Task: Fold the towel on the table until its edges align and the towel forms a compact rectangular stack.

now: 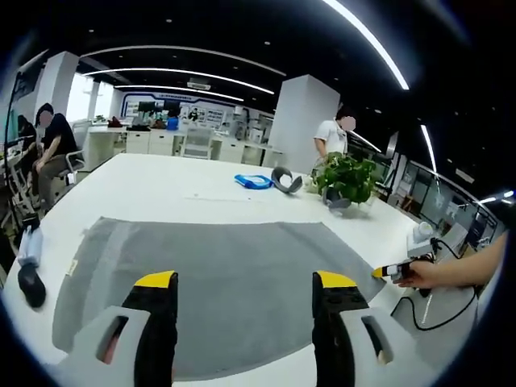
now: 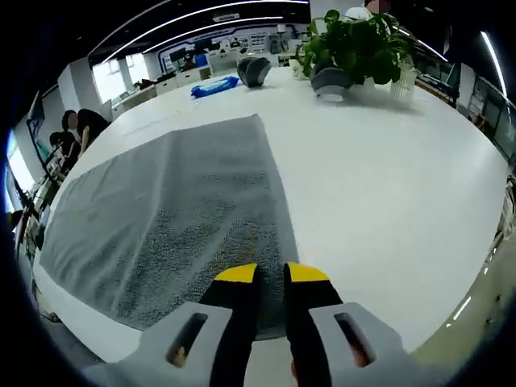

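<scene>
In the left gripper view, my left gripper [image 1: 246, 286] hangs above the near edge of the grey towel [image 1: 234, 274], its yellow-tipped jaws spread wide with nothing between them. The towel lies flat and fully opened on the white surface [image 1: 185, 181], a small tag showing at its left edge. Off to the right a hand [image 1: 423, 274] carries the right gripper [image 1: 379, 272] at the towel's right corner. Farther back sit a blue object [image 1: 254, 181], a grey curved item [image 1: 284, 179] and a potted plant [image 1: 347, 179], all well apart from the towel.

I judge the fold has not started, so my job here is to drop the left jaws onto the near left corner, keep them open until the lower one slides under the hem, then pinch only one layer.

In the right gripper view, the right gripper [image 2: 270, 274] sits at the towel's [image 2: 169, 218] near right corner. Its jaws stand almost together with a narrow gap; they appear to nip the hem, but I cannot tell for sure. The surface [image 2: 379, 185] lies bare to the right, with the potted plant [image 2: 355, 48] beyond.

To do this well, I would get both corners gripped at matching points, lift them together and level, and carry them straight toward the far edge so the hems meet without skew.
</scene>
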`<state>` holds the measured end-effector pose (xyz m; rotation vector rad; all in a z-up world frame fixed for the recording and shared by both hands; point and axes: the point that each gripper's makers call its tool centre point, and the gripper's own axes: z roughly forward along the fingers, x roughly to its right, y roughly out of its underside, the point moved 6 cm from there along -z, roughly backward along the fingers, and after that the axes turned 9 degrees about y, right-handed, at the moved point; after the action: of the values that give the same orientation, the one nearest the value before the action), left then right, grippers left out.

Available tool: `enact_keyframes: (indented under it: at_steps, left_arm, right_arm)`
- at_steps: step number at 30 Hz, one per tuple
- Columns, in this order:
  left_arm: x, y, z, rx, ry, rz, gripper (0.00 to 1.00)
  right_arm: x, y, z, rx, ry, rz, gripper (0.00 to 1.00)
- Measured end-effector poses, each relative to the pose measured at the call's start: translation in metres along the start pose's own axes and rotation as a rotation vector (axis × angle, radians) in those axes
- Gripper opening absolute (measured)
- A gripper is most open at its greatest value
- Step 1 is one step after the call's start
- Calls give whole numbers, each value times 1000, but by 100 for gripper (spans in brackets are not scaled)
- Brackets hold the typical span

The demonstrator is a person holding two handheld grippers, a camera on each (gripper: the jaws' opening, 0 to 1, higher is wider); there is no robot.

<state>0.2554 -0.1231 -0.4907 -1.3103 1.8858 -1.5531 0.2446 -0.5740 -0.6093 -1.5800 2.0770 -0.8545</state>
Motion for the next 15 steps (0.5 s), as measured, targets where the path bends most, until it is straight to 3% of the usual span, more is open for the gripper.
enact_keyframes:
  at_steps: [4,12,15]
  left_arm:
    - [1,1,3,-10,9,2,69]
    - [7,0,7,-13,31,9,69]
    - [10,-1,8,-17,40,18,69]
  right_arm:
    - [0,0,0,0,27,-92,5]
    - [-1,0,1,3,6,-111,0]
    - [-2,-4,-3,8,-1,-73,0]
